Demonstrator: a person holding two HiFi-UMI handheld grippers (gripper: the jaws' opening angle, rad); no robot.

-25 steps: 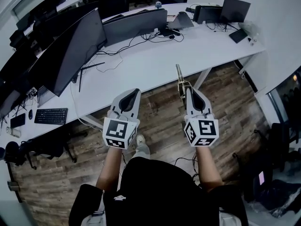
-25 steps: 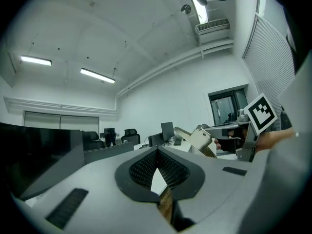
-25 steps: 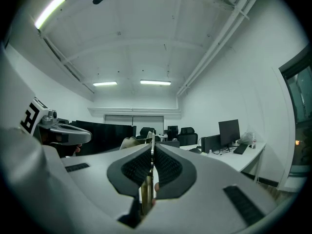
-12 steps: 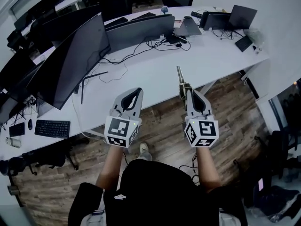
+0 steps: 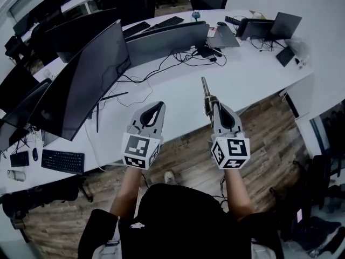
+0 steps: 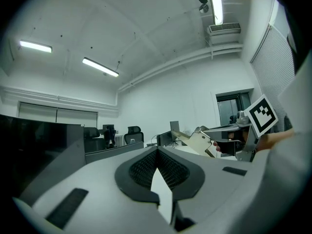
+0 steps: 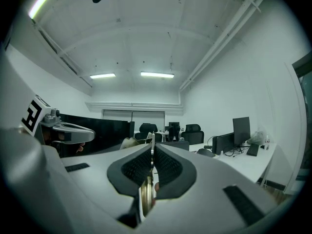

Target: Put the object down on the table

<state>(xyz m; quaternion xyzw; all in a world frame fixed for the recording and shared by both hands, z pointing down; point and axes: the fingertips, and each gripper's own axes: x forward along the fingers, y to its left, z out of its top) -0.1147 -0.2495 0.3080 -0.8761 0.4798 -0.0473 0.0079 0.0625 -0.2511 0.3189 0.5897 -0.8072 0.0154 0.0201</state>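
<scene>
My right gripper [image 5: 215, 106] is shut on a slim metal tool [image 5: 206, 94] that sticks out past its tips, held in the air above the front edge of the long white desk [image 5: 242, 72]. In the right gripper view the tool [image 7: 152, 152] shows as a thin metal edge pinched between the pads. The left gripper view shows the tool [image 6: 197, 141] from the side, pale and angular. My left gripper [image 5: 157, 107] hangs level with the right one, over the desk's edge. Its jaws meet at the tips with nothing between them.
Large dark monitors [image 5: 86, 74] stand along the desk's left and back, with cables [image 5: 161, 61] trailing between them. A keyboard [image 5: 63, 161] lies at the left and a laptop [image 5: 285, 23] at the far right. Wooden floor [image 5: 269, 123] lies below the grippers.
The desk has slid toward me in the head view: both grippers hung over the wooden floor before and now reach its front edge. The right gripper's hold on the tool is unchanged.
</scene>
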